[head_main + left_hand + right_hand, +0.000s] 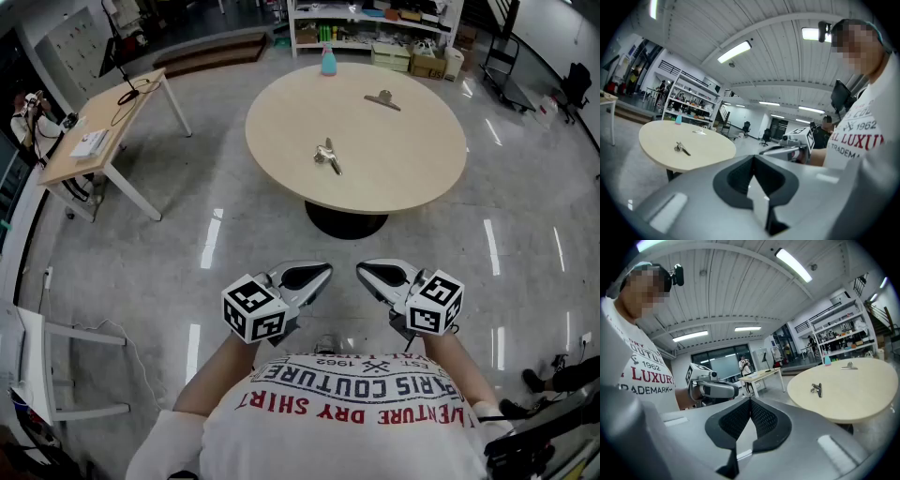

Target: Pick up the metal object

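Two hand-held grippers sit close to the person's chest: left gripper (319, 274) and right gripper (366, 272), each with jaws fully together and nothing between them. One round table (403, 159) stands well ahead. Two metal items, apparently clips, lie on it: near metal object (327, 157) around mid-table, far metal object (382, 98) beyond. One blue bottle (329, 62) stands at the far edge.

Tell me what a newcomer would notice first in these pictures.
The pale round table stands mid-floor ahead, with a metal clip near its middle, a second clip farther back and a blue bottle at the far edge. Nearest the camera, the left gripper and right gripper are held side by side by the person's shirt, both shut and empty, short of the table.
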